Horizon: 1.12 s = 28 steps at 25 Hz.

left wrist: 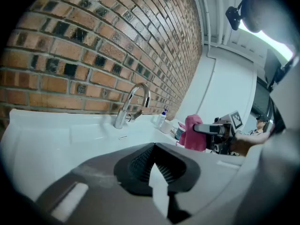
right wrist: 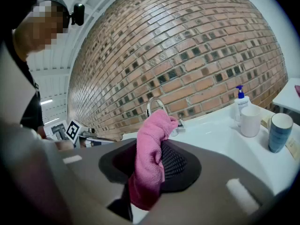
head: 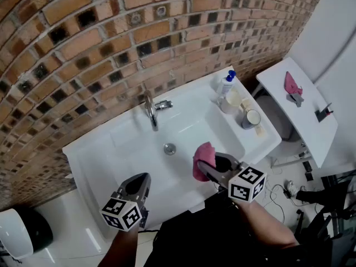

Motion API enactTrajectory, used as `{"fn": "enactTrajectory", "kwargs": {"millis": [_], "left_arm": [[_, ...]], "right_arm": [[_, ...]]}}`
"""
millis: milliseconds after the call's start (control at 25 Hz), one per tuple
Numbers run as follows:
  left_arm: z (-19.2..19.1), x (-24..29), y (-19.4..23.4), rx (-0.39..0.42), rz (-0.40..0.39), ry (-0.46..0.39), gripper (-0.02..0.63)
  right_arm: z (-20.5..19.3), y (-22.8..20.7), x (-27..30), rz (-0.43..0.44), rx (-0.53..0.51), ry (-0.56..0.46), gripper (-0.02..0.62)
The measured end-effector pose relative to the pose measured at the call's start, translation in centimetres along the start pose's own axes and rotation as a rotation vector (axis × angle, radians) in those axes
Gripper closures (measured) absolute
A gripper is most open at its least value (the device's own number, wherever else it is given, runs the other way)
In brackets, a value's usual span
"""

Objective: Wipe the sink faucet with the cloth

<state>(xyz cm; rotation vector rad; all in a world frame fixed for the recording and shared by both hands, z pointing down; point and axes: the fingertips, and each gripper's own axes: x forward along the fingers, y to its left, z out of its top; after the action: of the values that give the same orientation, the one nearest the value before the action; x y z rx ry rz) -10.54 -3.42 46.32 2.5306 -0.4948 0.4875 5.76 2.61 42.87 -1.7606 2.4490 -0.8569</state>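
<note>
The right gripper's [head: 207, 166] jaws are clamped on the pink cloth [right wrist: 150, 158], which hangs bunched over the front of the sink [head: 94, 149], well short of the faucet [head: 151, 111] by the brick wall [head: 83, 38]. The left gripper [head: 140, 183], jaws together on nothing, sits low at the sink's front left edge. A soap bottle [head: 226, 84], a white cup [head: 232, 100] and a blue cup [head: 250, 118] stand on the sink's right side.

I'm holding my right gripper [head: 216, 167] over the front edge of the sink [head: 111, 143], a bit right of center. Its jaws are clamping the pink cloth [head: 201, 159], which is poking up out of them. My left gripper [head: 137, 185] is hovering near the sink's front-left edge, jaws pressed together on nothing.
</note>
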Motion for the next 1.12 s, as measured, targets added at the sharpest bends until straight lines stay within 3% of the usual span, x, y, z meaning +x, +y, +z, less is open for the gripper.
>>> {"fn": "enactTrajectory", "kwargs": {"millis": [320,560,680,920,1120], "left_arm": [[0.3,0.7,2.6,-0.049,0.101,-0.04,0.6],[-0.3,1.8,4.3,-0.135,0.234,-0.05,0.6],[-0.8,2.3,4.3,-0.178,0.297,-0.044,0.6],[-0.9,5.5,2.7,-0.203,0.328,-0.008,0.6],[-1.2,7.3,2.6,-0.222,0.344,0.026,0.6]], "right_arm": [[2.6,-5.2,5.1,0.04,-0.051,0.059,0.469],[3.5,-11.4,11.1,0.08,-0.103,0.145,0.469],[3.2,-14.1,14.6,0.117,-0.076,0.202,0.469],[2.0,-17.3,20.4,0.193,-0.072,0.277,0.469],[2.1,-18.1,23.6,0.257,-0.142,0.292,0.469]]}}
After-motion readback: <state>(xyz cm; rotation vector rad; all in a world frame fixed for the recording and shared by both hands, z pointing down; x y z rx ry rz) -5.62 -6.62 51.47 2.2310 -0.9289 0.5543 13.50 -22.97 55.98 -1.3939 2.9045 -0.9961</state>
